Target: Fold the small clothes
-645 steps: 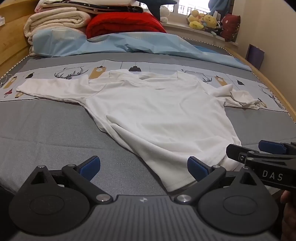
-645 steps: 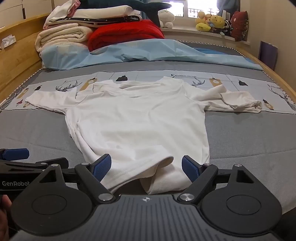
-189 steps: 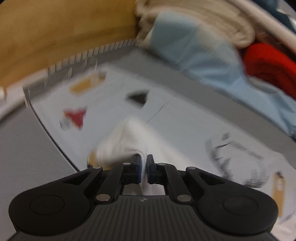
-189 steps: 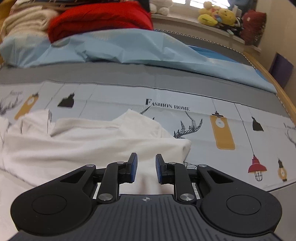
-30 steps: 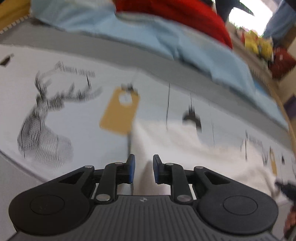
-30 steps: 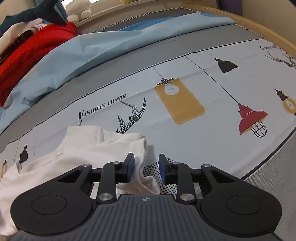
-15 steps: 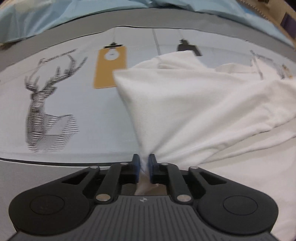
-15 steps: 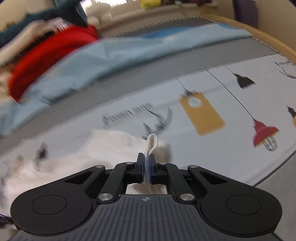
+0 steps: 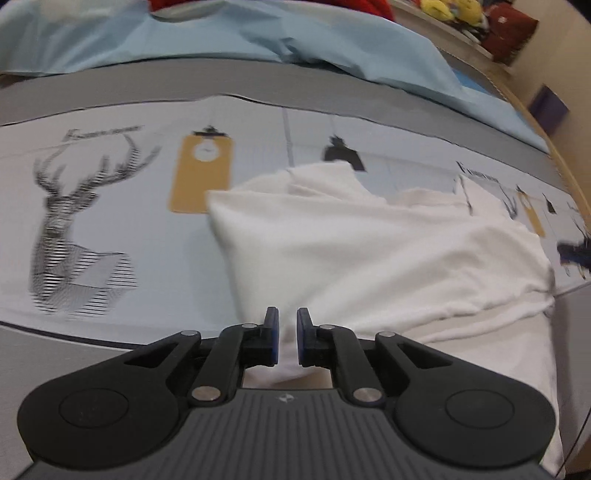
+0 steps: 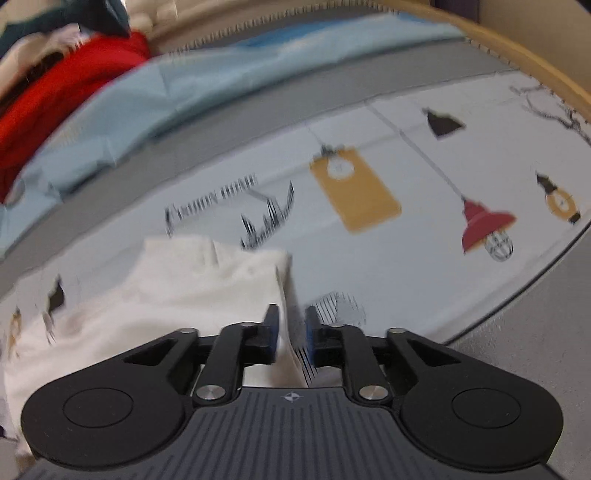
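A small white T-shirt [image 9: 369, 251] lies on the bed with its sleeves folded in over the body. My left gripper [image 9: 287, 334] sits at the shirt's left shoulder edge. Its jaws stand a little apart with white cloth between them. The shirt also shows in the right wrist view [image 10: 177, 295]. My right gripper [image 10: 290, 332] is at the shirt's right shoulder corner. Its jaws stand a little apart, with a thin cloth edge in the gap. The right gripper shows as a dark blur at the right edge of the left wrist view [image 9: 576, 253].
The bed cover has a pale printed band [image 9: 110, 206] with deer and lamp drawings, and grey fabric [image 10: 535, 314] around it. A light blue blanket [image 9: 258, 33] and a red blanket [image 10: 62, 92] lie at the head. The wooden bed frame [image 10: 517, 48] runs along the right.
Half a second ago both grippers were shut on the shirt's shoulder edges. Now both stand slightly open, and the pinched cloth has dropped lower.
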### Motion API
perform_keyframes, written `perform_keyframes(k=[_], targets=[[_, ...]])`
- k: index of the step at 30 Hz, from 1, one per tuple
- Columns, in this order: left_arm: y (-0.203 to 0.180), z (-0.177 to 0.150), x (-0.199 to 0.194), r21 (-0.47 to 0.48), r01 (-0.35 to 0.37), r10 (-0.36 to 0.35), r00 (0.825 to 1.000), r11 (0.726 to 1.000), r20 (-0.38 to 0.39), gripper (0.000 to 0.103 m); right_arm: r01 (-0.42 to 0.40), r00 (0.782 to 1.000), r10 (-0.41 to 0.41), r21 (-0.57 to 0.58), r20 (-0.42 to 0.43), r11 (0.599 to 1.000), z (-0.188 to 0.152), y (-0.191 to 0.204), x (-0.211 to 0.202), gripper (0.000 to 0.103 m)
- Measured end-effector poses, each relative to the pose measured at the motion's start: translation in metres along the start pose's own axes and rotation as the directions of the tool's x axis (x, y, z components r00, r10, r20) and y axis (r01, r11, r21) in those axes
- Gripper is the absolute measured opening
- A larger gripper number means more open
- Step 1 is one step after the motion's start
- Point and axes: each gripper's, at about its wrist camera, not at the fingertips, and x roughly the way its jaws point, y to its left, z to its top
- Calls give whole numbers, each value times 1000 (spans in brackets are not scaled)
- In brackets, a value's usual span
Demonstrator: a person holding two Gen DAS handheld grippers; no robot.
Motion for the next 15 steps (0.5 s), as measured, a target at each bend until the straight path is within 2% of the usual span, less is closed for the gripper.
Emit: perform_keyframes(k=[2, 4, 5, 6, 8, 10, 13, 15], targets=[[-1, -3, 14, 18, -7, 7, 999, 1000, -39, 10, -38, 999, 39, -7, 32, 999, 3, 1, -6, 25], [5, -11, 32, 40, -94, 98, 988, 995, -118, 11, -43, 999, 43, -35, -5, 998, 3, 6, 0, 30], [8, -14, 36, 55, -138, 144, 980, 989, -135, 23, -26, 999, 24, -56, -34, 998, 0, 8, 4, 34], [9, -14, 35, 54, -153, 159, 978, 987, -138, 29, 1, 997, -8, -87, -79, 996, -5, 10, 11, 37], [10, -8, 27, 31, -180, 182, 975, 983, -131, 29, 66, 986, -88, -155, -141, 986, -13, 13, 23, 37], [8, -3, 19, 23, -169, 170, 982, 985, -86, 28, 82, 989, -100, -162, -108, 983, -13, 15, 18, 37], [0, 2, 10, -9, -85, 85, 996, 996, -25, 28, -24, 999, 19, -129, -38, 991, -5, 19, 1, 37], [-11, 4, 4, 19, -52, 51, 998, 998, 26, 29, -55, 998, 53, -148, -22, 987, -4, 23, -6, 37]])
